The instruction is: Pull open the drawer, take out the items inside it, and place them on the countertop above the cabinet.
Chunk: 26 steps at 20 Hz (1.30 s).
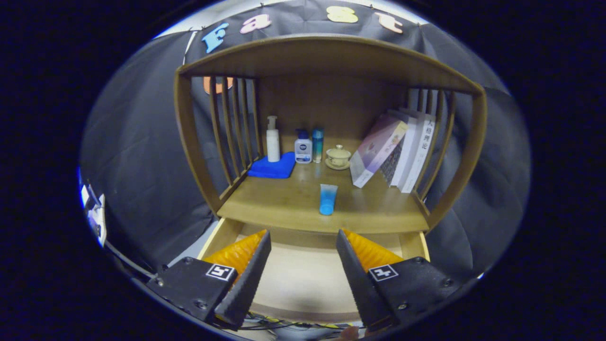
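Observation:
The drawer [222, 237] under the wooden countertop [284, 201] is pulled out, and the part of its pale floor that I see between my fingers is bare. My gripper [303, 241] hangs open above the drawer, its orange-and-black fingers [246, 265] spread wide with nothing between them. A blue tube [327, 199] lies on the countertop just beyond the fingers, near the front edge.
Further back on the countertop stand a white pump bottle [272, 139] on a blue cloth [273, 166], a small white bottle [303, 148], a slim blue bottle [317, 144] and a lidded cup on a saucer [338, 156]. Books [393, 147] lean at the right. Slatted sides and a shelf enclose it.

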Tool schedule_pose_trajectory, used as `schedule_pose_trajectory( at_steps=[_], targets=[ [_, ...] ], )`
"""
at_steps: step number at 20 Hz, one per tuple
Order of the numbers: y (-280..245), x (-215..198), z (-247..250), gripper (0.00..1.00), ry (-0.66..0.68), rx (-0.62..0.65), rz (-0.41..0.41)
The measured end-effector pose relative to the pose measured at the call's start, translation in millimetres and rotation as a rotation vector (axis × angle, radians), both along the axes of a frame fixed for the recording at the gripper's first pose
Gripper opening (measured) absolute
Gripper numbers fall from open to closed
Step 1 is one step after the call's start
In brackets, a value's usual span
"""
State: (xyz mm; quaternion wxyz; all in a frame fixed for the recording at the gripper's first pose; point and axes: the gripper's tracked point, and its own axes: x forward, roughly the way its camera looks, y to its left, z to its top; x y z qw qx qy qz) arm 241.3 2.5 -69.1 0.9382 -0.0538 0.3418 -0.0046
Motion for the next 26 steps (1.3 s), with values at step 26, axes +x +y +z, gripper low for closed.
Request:
schedule_pose_trajectory(
  at_steps=[26],
  targets=[
    [4,-175,-60,0.99,-0.392,-0.06,0.033]
  ],
)
